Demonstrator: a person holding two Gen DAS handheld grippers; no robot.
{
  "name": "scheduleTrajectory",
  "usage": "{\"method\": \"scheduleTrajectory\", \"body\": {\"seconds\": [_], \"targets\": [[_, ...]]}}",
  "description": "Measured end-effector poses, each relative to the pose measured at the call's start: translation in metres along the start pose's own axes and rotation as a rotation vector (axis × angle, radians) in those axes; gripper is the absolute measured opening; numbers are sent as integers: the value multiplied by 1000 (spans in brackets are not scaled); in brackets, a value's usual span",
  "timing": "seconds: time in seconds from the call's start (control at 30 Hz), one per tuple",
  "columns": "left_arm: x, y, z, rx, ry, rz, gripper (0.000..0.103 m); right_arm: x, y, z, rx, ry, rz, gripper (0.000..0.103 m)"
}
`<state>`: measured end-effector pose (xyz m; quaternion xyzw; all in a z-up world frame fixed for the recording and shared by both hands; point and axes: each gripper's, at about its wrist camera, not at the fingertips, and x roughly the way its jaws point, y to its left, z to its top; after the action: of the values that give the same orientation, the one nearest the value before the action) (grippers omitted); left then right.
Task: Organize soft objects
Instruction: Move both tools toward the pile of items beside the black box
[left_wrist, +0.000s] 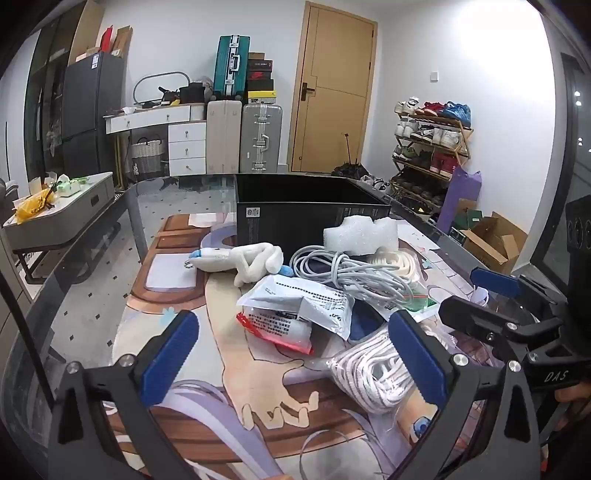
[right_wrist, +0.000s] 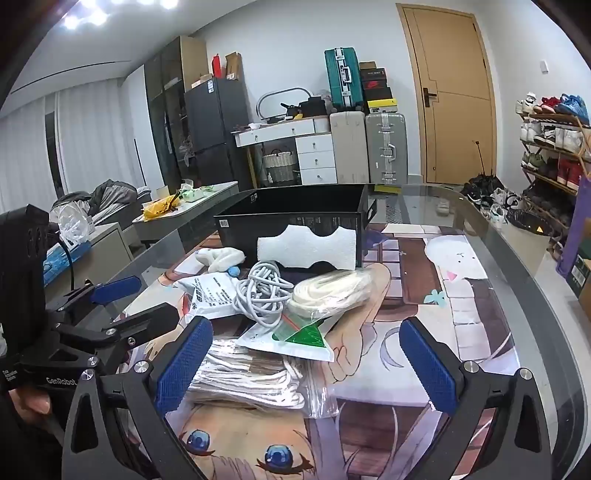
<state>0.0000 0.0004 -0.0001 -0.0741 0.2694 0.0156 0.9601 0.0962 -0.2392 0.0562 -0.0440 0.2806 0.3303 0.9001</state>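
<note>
While my left gripper (left_wrist: 291, 354) hovers spread wide and empty over the table mat (left_wrist: 207, 325), its view shows the soft pile just ahead: printed pouches (left_wrist: 306, 306), grey cable (left_wrist: 347, 269), plush toy (left_wrist: 240, 260), foam block (left_wrist: 360, 232) leaning on the black box (left_wrist: 310, 206). From the right wrist, my right gripper (right_wrist: 306, 362) also gapes wide, holding nothing, with bagged white rope (right_wrist: 243, 376) touching its left pad and a cord bundle (right_wrist: 332, 291) beyond.

The room was evenly bright under ceiling lights (right_wrist: 110, 11), which flared white. Fisheye bending curved the edges into dark corners; focus stayed sharp.
</note>
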Motion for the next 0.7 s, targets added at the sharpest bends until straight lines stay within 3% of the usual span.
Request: {"method": "scheduleTrajectory", "body": {"seconds": [0.7], "targets": [[5, 1, -3, 6, 3, -7, 103, 2, -6, 0, 24, 20, -5, 103]]}}
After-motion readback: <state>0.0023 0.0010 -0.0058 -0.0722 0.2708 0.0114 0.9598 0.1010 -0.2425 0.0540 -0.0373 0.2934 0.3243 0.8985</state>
